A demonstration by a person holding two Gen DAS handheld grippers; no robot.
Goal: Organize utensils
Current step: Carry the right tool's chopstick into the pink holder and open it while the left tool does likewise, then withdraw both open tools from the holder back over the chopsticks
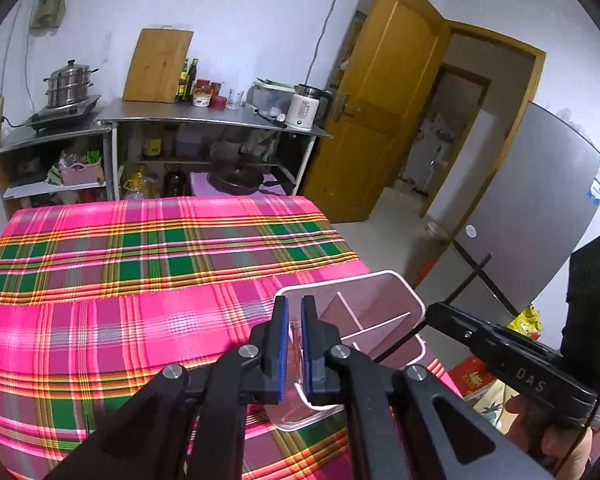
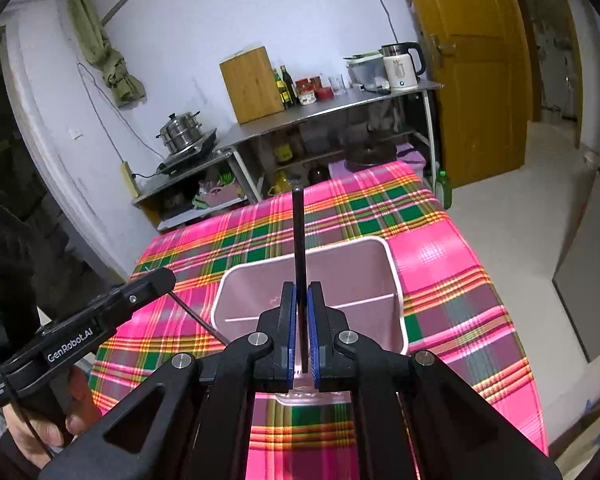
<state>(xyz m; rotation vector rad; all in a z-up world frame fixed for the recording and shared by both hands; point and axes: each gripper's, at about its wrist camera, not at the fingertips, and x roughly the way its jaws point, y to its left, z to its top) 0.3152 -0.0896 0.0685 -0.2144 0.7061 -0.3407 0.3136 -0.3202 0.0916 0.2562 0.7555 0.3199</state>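
Black utensil held over the pink holder, ready to drop in

The desk, under a pink plaid cloth, carries a pink divided utensil holder near its near right corner as the left wrist view shows it. The left gripper has its jaws closed on the holder's near rim, steadying it. The right gripper hangs above the holder, jaws clamped on a thin black utensil that stands upright, its handle end rising past the jaws. Judging by this, the placing step is in hand: next the utensil must be lowered into a compartment, clear of the dividers, then released
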